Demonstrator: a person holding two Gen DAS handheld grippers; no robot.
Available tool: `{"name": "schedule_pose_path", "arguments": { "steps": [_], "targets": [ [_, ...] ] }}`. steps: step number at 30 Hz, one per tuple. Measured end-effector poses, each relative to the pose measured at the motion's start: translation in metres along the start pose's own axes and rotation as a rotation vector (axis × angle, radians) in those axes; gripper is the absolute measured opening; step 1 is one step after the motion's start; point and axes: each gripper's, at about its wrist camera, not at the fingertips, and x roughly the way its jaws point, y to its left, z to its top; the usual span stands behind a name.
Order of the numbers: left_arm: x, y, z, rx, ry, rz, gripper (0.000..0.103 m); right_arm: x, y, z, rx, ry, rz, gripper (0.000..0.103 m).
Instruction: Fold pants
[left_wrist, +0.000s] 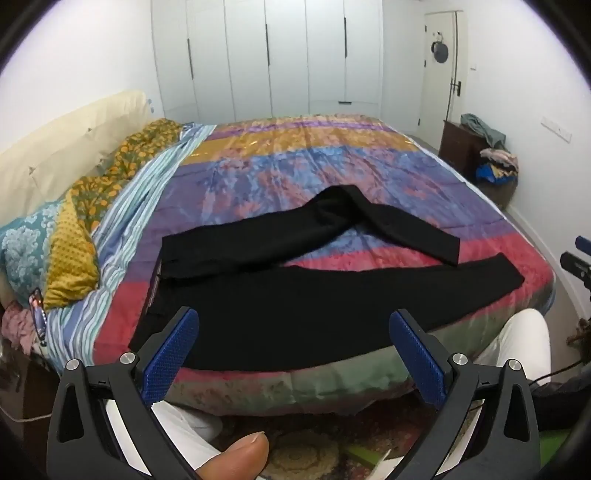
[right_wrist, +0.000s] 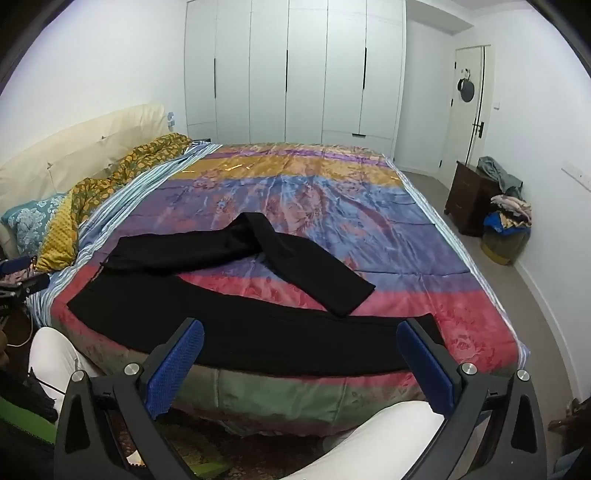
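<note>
On bed (left_wrist: 369, 155), one black pants (left_wrist: 295, 295), two open tongs (left_wrist: 293, 354) (right_wrist: 300, 360)

The pants (left_wrist: 280, 295) before me were matt black cloth, smooth and without sheen. They lay on a bedspread (left_wrist: 332, 162) of glossy, satiny fabric that caught the light in wrinkled streaks. My left gripper (left_wrist: 293, 354) and my right gripper (right_wrist: 301, 360) had matt black plastic arms, rough blue dimpled pads (right_wrist: 175, 365), and shiny round metal pins (left_wrist: 458, 357). The headboard (right_wrist: 85, 147) looked like soft cream padding. The cabinet (right_wrist: 467, 195) was dark polished wood, and the wardrobe doors (right_wrist: 295, 70) were smooth white.
</note>
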Motion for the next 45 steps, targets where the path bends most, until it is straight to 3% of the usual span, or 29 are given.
{"name": "schedule_pose_path", "arguments": {
  "steps": [15, 45],
  "targets": [
    [0.009, -0.004, -0.002, 0.010, 0.033, 0.030, 0.103, 0.013, 0.007, -0.003, -0.026, 0.031, 0.026, 0.103],
    [0.007, -0.010, -0.009, 0.013, 0.055, 0.013, 0.103, 0.016, 0.017, -0.004, -0.037, 0.042, 0.043, 0.103]
  ]
}}
